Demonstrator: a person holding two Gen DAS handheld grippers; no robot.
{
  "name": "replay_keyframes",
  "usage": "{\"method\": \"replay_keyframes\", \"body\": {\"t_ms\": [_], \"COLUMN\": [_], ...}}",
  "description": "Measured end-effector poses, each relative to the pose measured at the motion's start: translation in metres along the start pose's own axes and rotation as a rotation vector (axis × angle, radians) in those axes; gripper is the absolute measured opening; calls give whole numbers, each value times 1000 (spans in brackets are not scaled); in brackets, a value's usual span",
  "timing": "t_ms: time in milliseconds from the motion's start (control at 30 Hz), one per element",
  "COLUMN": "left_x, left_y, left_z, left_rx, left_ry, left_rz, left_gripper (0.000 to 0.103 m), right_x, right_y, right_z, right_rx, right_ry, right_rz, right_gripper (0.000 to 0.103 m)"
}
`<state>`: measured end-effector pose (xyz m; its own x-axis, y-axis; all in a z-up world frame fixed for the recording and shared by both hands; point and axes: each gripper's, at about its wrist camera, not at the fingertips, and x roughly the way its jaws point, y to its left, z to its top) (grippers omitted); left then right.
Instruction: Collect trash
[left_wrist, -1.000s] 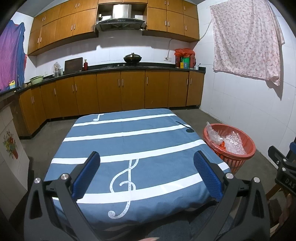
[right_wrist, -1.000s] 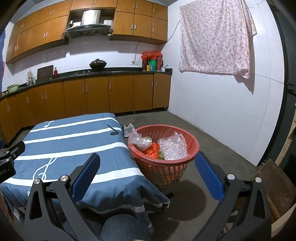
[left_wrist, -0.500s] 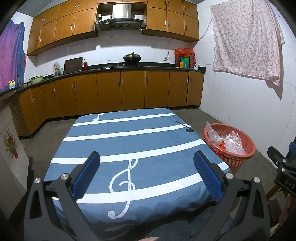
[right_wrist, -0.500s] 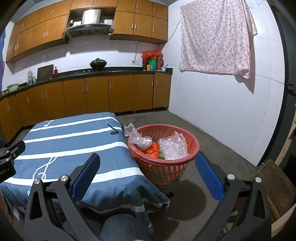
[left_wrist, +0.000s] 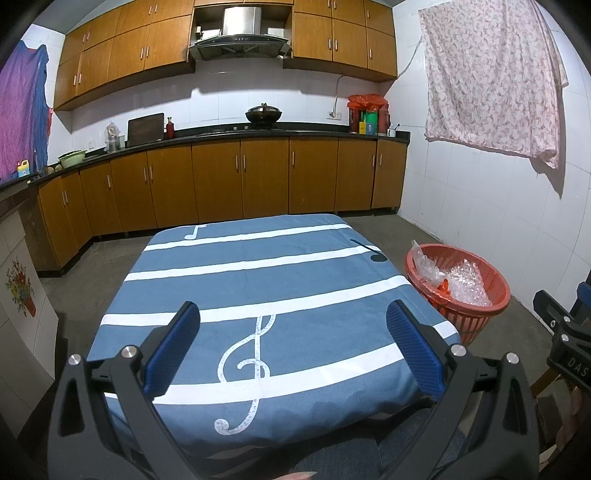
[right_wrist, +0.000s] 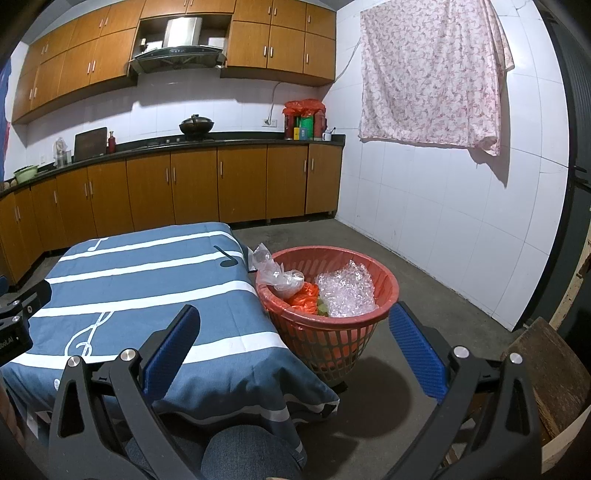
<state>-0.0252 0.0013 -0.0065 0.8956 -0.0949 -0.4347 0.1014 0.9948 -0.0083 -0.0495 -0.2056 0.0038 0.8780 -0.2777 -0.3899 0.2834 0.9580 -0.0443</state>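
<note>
Right gripper (right_wrist: 293, 345) just before trash basket (right_wrist: 384, 295)

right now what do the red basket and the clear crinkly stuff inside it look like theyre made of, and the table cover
The red basket looks like molded plastic: slotted lattice walls, smooth matte rim. The clear crinkly sheet looks like bubble wrap, glossy and pocked with small bubbles. The table cover looks like matte woven fabric, printed with white stripes and music notes; it drapes softly over the corners.
</note>
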Motion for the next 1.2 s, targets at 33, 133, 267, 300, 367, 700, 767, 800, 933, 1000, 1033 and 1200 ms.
{"method": "replay_keyframes", "body": {"t_ms": [33, 133, 267, 300, 367, 700, 767, 800, 933, 1000, 1033, 1200], "left_x": [0, 1, 1, 1, 1, 3, 4, 4, 4, 6, 6, 8], "left_y": [0, -1, 0, -1, 0, -1, -1, -1, -2, -2, -3, -3], "left_z": [0, -1, -2, -3, -2, -3, -4, -4, -4, -5, -6, -6], "left_rx": [0, 0, -1, -1, -1, -1, -1, 0, 1, 2, 3, 5], "left_ry": [1, 3, 5, 5, 5, 9, 11, 11, 12, 14, 15, 21], "left_rz": [0, 2, 2, 3, 2, 4, 5, 5, 5, 5, 5, 2], "left_gripper": [99, 99, 99, 99, 99, 99, 99, 99, 99, 99, 99, 99], "right_x": [0, 0, 0, 0, 0, -1, -2, -2, -1, -1, -1, -1], "right_y": [0, 0, -1, -1, -1, -2, -3, -3, -3, -4, -4, -4], "right_z": [0, 0, -1, -1, -1, -6, -6, -6, -5, -5, -5, -4], "right_rx": [0, 0, 0, 0, 0, 1, 1, 2, 1, 1, 1, 1], "right_ry": [0, 1, 1, 1, 2, 5, 5, 6, 6, 6, 6, 7], "right_rz": [0, 0, 0, 0, 0, 1, 0, 0, 1, 2, 1, 1], "right_gripper": [101, 101, 101, 101, 101, 101, 101, 101, 101, 101, 101, 101]}}
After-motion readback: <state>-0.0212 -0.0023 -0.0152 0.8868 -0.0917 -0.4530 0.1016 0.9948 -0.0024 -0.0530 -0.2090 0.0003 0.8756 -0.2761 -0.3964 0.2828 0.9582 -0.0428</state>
